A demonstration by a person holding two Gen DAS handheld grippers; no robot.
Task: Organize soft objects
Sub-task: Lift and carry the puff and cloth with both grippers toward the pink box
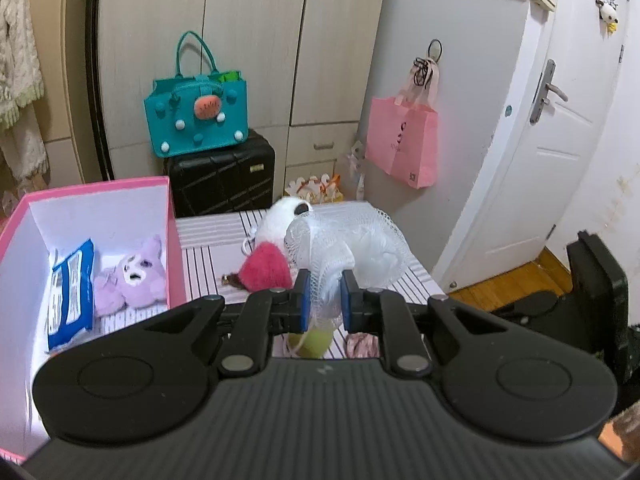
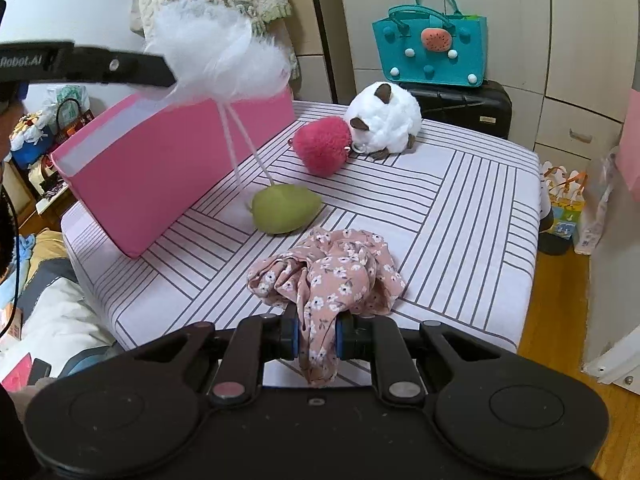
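My left gripper (image 1: 324,298) is shut on a white mesh bath puff (image 1: 352,248) and holds it in the air; the puff also shows in the right wrist view (image 2: 220,56), above the pink box (image 2: 160,168), its cord hanging down. My right gripper (image 2: 316,338) is shut on a pink floral cloth (image 2: 332,276) that rests on the striped bed (image 2: 460,208). A green soft object (image 2: 284,208), a red pompom (image 2: 324,144) and a white plush (image 2: 384,120) lie on the bed. The box (image 1: 24,216) holds a purple plush (image 1: 136,276) and a blue pack (image 1: 70,292).
A teal felt bag (image 1: 198,116) sits on a black suitcase (image 1: 224,176) behind the bed. A pink bag (image 1: 402,140) hangs on the wall by the white door (image 1: 552,152). Wardrobe doors stand at the back. Wooden floor lies right of the bed.
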